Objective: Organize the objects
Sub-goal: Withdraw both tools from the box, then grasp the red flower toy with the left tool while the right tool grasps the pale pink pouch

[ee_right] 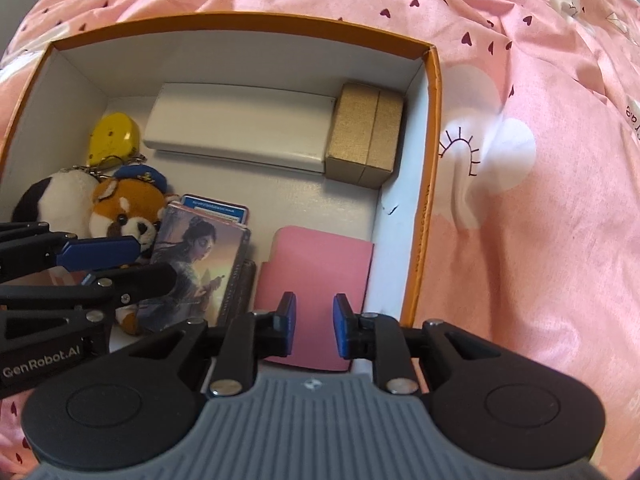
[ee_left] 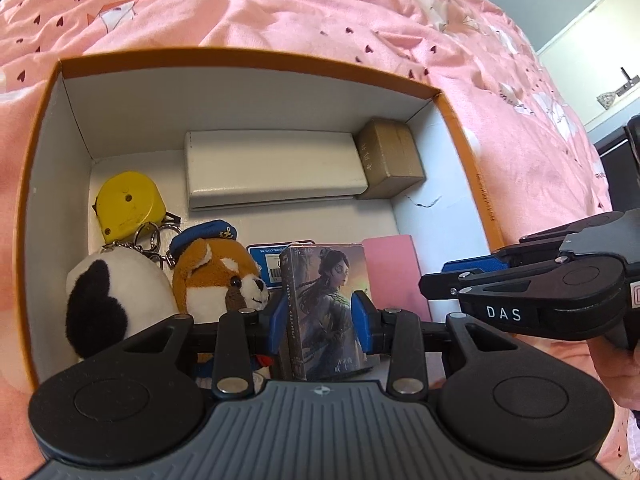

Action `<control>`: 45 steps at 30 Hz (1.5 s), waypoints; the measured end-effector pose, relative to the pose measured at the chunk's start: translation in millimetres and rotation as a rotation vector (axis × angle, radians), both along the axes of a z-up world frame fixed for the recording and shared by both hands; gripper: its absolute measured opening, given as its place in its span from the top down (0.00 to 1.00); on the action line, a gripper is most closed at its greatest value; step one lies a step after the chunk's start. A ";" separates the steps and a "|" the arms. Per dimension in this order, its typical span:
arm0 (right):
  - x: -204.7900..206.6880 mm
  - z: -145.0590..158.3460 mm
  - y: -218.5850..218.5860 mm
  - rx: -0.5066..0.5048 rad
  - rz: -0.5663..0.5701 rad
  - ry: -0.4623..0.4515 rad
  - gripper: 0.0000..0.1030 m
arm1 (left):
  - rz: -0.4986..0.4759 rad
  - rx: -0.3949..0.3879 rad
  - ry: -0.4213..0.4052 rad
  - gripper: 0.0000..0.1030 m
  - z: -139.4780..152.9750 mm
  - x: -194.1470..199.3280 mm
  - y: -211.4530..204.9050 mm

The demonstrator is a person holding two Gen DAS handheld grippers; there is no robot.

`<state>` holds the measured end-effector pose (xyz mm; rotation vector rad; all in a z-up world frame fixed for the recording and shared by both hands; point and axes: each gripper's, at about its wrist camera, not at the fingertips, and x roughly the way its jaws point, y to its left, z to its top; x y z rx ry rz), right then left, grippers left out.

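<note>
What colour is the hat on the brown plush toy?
Blue hat with a small gold anchor badge; the left wrist view shows it best.

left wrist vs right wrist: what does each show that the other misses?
Left wrist only: the left gripper shut on the card box, a room corner at far right, a hand.

Right wrist only: the right gripper, jaws apart with nothing between them, over the pink pad; the gold box lid seam.

Both: orange box, white case, yellow tape measure, two plush keychains.
</note>
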<state>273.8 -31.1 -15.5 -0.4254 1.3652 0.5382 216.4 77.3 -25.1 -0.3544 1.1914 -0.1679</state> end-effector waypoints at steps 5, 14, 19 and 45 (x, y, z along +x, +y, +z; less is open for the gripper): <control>-23.4 20.9 -8.9 0.089 0.026 -0.049 0.79 | -0.028 0.026 -0.066 0.60 25.2 -22.4 2.9; -77.0 57.7 -43.7 0.243 0.012 -0.172 0.75 | -0.035 0.136 -0.159 0.60 56.7 -74.3 1.6; -107.7 71.0 -62.6 0.324 -0.020 -0.275 0.72 | -0.006 0.220 -0.154 0.60 55.0 -95.8 -3.8; -207.7 -11.1 -127.8 0.185 -0.261 -0.242 0.44 | -0.055 0.258 0.043 0.60 -12.1 -172.3 -22.3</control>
